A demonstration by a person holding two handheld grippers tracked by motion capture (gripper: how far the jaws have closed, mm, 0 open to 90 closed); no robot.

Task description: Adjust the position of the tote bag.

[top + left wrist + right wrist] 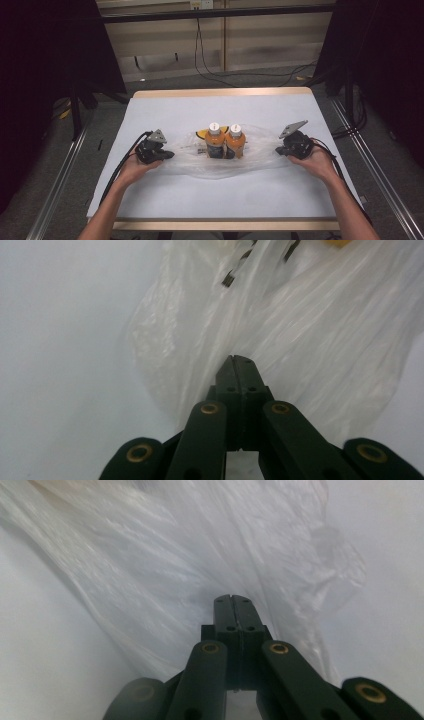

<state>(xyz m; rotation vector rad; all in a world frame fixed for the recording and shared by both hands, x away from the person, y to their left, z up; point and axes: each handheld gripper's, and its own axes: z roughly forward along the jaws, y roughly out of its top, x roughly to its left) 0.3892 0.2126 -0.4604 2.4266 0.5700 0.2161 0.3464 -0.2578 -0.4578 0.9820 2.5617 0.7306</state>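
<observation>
Bagging work, item in hand: thin clear plastic bag (220,162) spread flat on the white table cover (220,200), with two orange bottles (226,142) standing upright and touching one another on its middle; small dark and orange pieces lie beside them, too small to name. Left gripper (167,155) at the bag's left edge, jaws clenched together; in the left gripper view film bunches at the tips (238,365), though whether any is pinched cannot be told. Right gripper (279,150) at the right edge, jaws likewise clenched, film (165,575) gathered at its tips. Step, as judged: taking the two opposite edges. Next move likely calls for an even lift inward without toppling the bottles. Pose: both forearms enter from below, hands low, grippers level and pointing toward each other.
</observation>
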